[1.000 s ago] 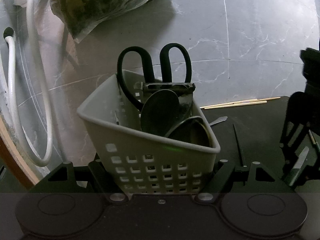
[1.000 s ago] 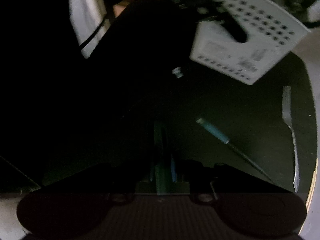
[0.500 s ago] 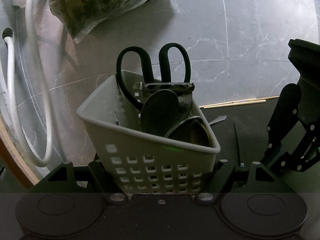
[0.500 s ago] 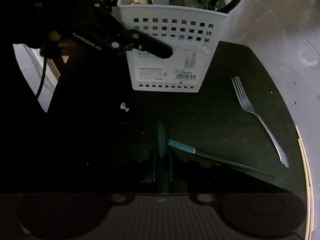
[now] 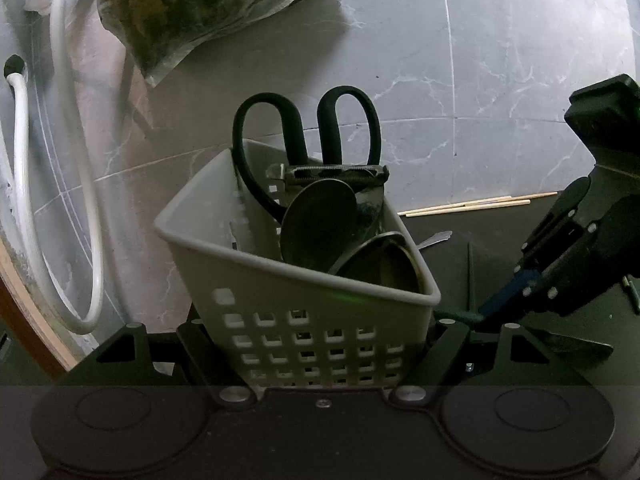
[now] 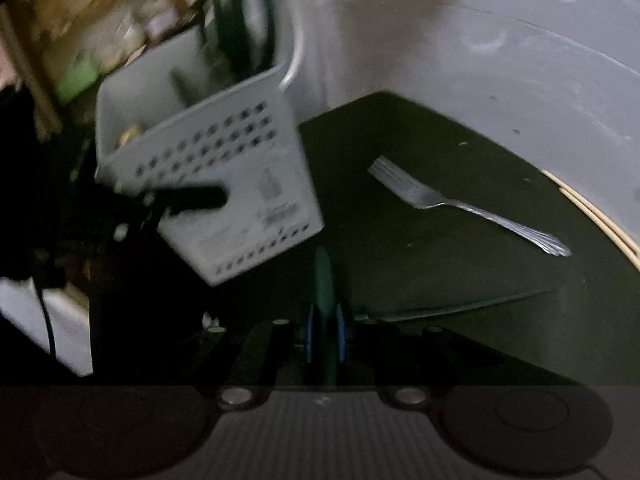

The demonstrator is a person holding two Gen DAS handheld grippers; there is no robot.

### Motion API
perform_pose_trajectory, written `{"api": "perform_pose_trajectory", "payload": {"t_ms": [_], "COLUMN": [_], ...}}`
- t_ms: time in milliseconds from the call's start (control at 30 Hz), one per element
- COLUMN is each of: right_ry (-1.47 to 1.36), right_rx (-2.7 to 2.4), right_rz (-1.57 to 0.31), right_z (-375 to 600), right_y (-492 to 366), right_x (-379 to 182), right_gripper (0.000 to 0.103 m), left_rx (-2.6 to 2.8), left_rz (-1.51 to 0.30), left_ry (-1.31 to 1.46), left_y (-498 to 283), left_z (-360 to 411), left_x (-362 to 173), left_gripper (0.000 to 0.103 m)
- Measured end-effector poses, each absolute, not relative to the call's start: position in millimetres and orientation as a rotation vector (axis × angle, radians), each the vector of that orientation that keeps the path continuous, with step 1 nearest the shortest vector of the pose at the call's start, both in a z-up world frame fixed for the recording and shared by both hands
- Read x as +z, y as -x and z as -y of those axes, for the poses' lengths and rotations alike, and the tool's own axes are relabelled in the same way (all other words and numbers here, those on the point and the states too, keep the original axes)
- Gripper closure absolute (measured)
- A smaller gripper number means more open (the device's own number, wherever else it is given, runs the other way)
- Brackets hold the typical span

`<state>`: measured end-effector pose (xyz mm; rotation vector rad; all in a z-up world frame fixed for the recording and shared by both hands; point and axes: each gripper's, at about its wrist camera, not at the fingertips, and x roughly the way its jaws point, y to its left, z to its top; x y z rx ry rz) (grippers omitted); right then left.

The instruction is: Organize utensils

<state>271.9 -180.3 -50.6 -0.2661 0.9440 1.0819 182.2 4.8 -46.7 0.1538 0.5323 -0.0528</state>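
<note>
A white perforated basket (image 5: 304,320) sits between the fingers of my left gripper (image 5: 320,334), which is shut on its sides; one black finger (image 6: 188,200) presses its wall. Black-handled scissors (image 5: 308,136) and round metal utensils (image 5: 320,224) stand inside it. My right gripper (image 6: 324,332) is shut on a green-handled utensil (image 6: 323,276). In the left wrist view the right gripper (image 5: 492,310) hangs just right of the basket, the green handle (image 5: 456,314) pointing at it. A fork (image 6: 460,204) lies on the black mat (image 6: 400,152).
Two bamboo chopsticks (image 5: 480,204) lie along the mat's far edge. A thin dark stick (image 5: 470,276) rests on the mat. A white hose (image 5: 24,200) and a plastic bag of dark stuff (image 5: 200,8) lie on the marble surface at the left and back.
My right gripper has rolled and moved in from the right toward the basket, still holding the green-handled utensil. The left gripper and basket have stayed put.
</note>
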Motion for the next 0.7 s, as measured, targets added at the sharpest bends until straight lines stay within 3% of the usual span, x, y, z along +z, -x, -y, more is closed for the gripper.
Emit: {"api": "perform_pose_trajectory", "payload": {"t_ms": [400, 700], "right_ry": [-0.06, -0.134], "right_rx": [0.916, 0.863], "right_rz": [-0.7, -0.532], "right_z": [208.8, 217.8], "right_y": [-263.8, -246.2], "right_x": [-18.1, 18.4], "right_gripper": [0.09, 0.09], "left_rx": [-0.056, -0.06], "left_rz": [-0.535, -0.539], "left_ry": [-0.157, -0.157], "left_y": [-182.6, -183.3], "left_z": [-5.4, -5.3], "left_x": [-45.9, -44.6], "left_gripper": [0.025, 0.025]}}
